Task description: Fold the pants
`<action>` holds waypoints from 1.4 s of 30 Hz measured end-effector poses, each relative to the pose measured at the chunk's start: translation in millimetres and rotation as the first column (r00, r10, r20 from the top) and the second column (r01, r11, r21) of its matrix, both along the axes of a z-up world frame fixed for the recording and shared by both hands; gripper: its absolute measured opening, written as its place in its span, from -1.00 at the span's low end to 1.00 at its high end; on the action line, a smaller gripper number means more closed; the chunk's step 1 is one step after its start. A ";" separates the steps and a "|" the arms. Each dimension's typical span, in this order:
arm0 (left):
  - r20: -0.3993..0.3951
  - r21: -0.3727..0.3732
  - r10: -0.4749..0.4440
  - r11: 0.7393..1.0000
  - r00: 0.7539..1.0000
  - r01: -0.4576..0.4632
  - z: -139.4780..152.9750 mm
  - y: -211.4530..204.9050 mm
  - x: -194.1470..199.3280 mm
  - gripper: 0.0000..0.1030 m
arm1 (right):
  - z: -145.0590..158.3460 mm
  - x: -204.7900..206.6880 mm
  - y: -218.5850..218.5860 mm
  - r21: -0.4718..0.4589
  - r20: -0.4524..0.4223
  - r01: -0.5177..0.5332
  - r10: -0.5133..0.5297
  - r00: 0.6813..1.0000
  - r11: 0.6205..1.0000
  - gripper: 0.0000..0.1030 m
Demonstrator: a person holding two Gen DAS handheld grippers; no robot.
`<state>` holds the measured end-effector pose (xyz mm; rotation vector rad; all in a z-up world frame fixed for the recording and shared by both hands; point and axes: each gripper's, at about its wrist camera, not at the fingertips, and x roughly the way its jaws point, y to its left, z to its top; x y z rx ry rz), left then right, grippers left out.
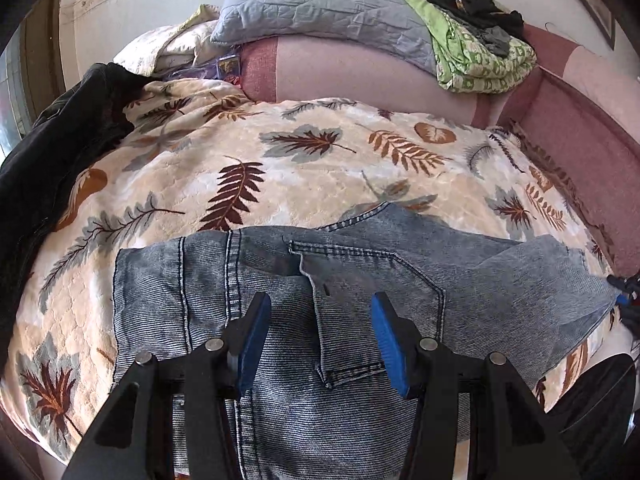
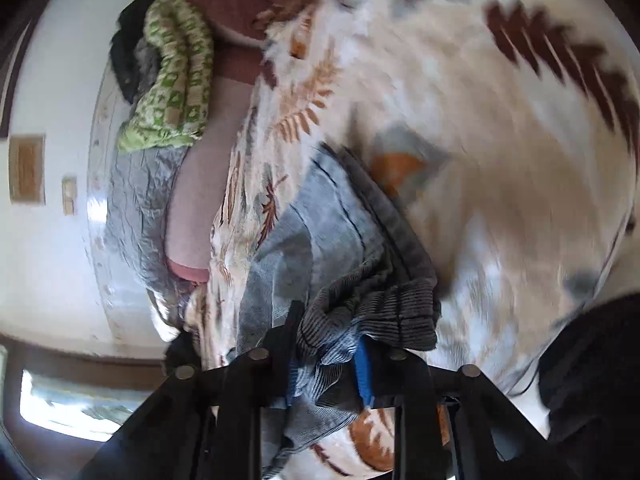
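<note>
Two grippers on the jeans (image 1: 304,280), which lie on the leafy blanket (image 1: 248,148): left gripper (image 1: 318,344) tilts down above them, jaws apart; right gripper (image 2: 330,364) clamps bunched denim. Only left view shows a black jacket (image 1: 60,136) beyond the jeans.

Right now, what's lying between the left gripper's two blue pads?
In the left wrist view, the left gripper hangs open above the jeans; between its pads lies only denim, the back pocket with its stitched edge.
</note>
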<state>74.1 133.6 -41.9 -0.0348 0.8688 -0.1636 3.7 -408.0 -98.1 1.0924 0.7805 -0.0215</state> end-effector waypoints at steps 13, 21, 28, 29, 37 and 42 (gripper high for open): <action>-0.094 0.152 -0.108 0.981 0.990 0.121 -31.8 -40.3 2.9 0.14 | -28.1 -0.9 -44.4 -0.128 -0.240 -0.248 0.213 0.947 0.960 -0.02; -0.100 0.154 -0.104 0.981 0.990 0.119 -38.3 -44.0 7.7 0.28 | 12.0 23.8 -95.5 -0.090 -0.154 -0.205 0.190 0.970 0.975 0.72; -0.112 0.128 -0.117 0.983 0.987 0.131 -38.7 -40.5 8.5 0.31 | -38.0 74.4 -85.8 0.142 -0.208 -0.321 0.346 0.915 0.936 0.69; -0.113 0.125 -0.117 0.983 0.987 0.131 -39.0 -40.4 9.1 0.31 | -34.6 79.5 -79.4 0.138 -0.183 -0.358 0.379 0.907 0.923 0.36; -0.118 0.155 -0.120 0.978 0.986 0.138 -42.9 -44.1 8.8 0.32 | 44.2 89.9 -23.8 -0.362 -0.148 -0.442 0.418 0.896 0.820 -0.60; -0.118 0.164 -0.118 0.977 0.986 0.136 -44.4 -45.6 10.1 0.34 | 86.1 53.5 18.3 -0.719 -0.083 -0.351 0.426 0.901 0.600 -0.61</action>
